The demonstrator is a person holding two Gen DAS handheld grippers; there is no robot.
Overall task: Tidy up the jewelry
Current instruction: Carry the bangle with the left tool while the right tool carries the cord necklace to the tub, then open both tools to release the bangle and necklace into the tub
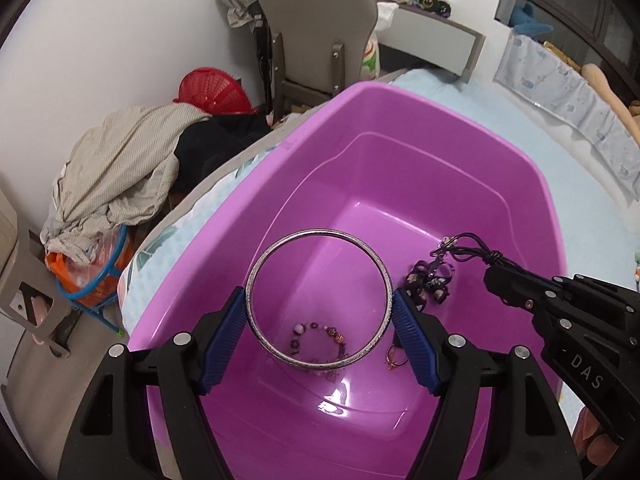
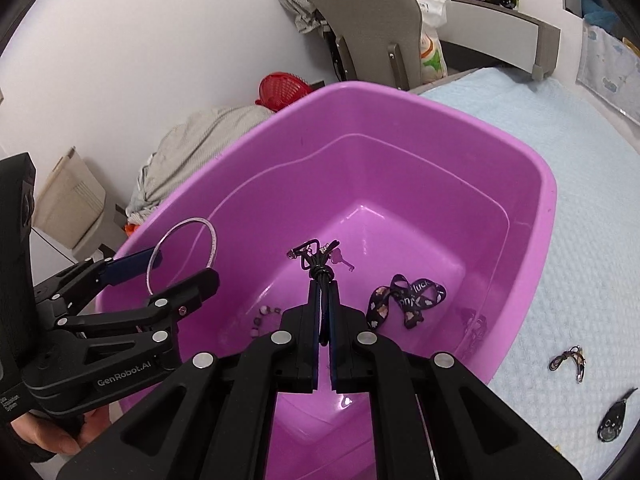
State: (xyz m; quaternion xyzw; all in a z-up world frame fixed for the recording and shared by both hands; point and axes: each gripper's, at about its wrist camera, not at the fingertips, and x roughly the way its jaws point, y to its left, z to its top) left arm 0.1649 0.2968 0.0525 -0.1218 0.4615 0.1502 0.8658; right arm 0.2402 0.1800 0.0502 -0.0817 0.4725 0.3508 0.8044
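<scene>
Over the purple tub (image 1: 400, 128), left gripper (image 1: 318, 300) grasping silver bangle (image 1: 256, 272) — right gripper (image 2: 324, 280) clenched on black cord (image 2: 316, 254), beaded bracelet (image 1: 320, 330) below

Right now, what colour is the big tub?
Purple-pink; the tub shows best in the right wrist view.

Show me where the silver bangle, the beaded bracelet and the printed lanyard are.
silver bangle (image 1: 256, 272), left wrist view, left side of ring.
beaded bracelet (image 1: 316, 326), left wrist view, top beads.
printed lanyard (image 2: 420, 285), right wrist view, lettered strap.
</scene>
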